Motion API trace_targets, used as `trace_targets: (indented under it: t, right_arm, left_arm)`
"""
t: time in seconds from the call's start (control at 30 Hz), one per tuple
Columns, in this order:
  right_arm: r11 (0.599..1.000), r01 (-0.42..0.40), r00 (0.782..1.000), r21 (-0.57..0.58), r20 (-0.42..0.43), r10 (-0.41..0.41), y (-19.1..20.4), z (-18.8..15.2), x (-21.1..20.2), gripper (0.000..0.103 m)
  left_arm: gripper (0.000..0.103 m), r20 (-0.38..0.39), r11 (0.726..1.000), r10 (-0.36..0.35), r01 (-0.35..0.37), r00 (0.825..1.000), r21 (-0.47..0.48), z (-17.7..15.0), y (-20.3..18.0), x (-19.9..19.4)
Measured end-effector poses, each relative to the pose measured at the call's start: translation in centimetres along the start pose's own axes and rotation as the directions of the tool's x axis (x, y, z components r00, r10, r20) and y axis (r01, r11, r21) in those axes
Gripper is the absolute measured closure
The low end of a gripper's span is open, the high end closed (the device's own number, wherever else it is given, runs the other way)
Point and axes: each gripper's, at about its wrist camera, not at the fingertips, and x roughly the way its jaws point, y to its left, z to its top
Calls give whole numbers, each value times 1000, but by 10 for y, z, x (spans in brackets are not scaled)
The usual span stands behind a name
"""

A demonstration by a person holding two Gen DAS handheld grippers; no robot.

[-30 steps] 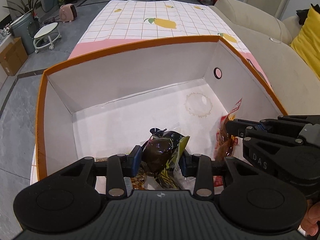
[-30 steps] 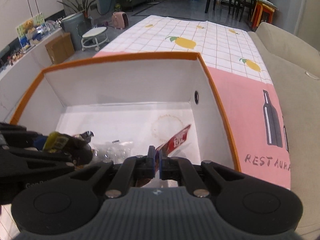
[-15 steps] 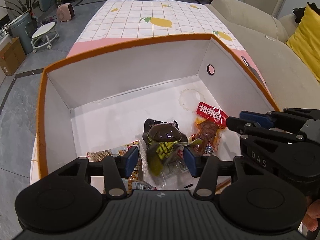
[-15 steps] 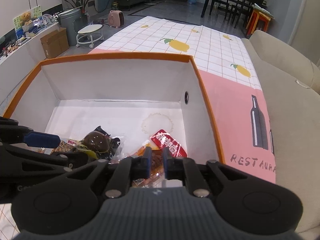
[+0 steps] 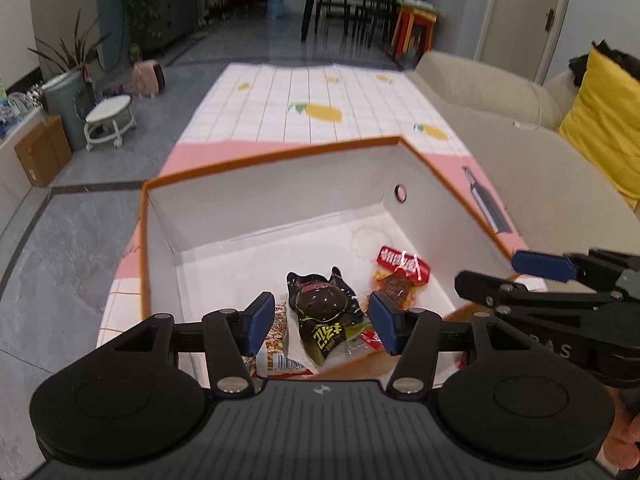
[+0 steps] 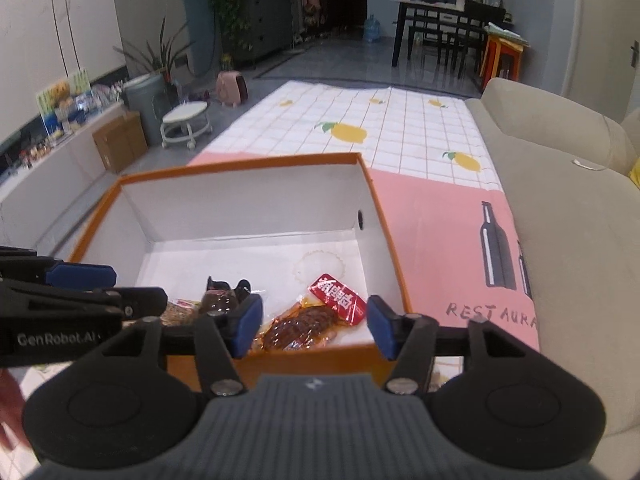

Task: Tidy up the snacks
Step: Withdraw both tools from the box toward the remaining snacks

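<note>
Grey tile floor [image 6: 328, 60], beige sofa [image 6: 560, 184], dark dining table [image 6: 436, 12] at back, plants [image 6: 160, 56] left.

Left tool [image 5: 318, 322]: jaws parted, just been opening, nothing pinched between the blue pads, angled downward. Right tool [image 6: 314, 326]: same, jaws just spread, pads clear, tilted down. Both side by side, close. Fingers [image 5: 624, 438] of a hand at right tool's rear.

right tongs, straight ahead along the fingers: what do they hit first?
Most likely the red-topped meat snack packet lying on the floor of the orange-rimmed box; it sits between the open right tongs in view. Depth is unclear, so the box's near wall could come first.
</note>
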Motion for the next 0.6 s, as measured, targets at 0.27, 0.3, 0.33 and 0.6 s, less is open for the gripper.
trace_targets:
  t: [0.27,0.3,0.33,0.6]
  right_arm:
    - [997,-24,999,76,44,20,-12,-42,-47,39]
    - [996,-22,999,82,43,19,-12,-49,-51,39]
    - [996,-19,999,90,41,15,-13,-57,-56,38]
    - [991,26,1000,134,-3,-25,-19,-122,-87,37]
  left_arm:
    - [39,72,1000,-13,12,997,12,-32,-11,-38]
    - [39,76,1000,-20,19,997,10,-38,-12,-42]
    - [39,78,1000,-24,24,997,2,-43,-13,-45]
    - [39,46,997,-63,64,997,-33,-92,-20,-59]
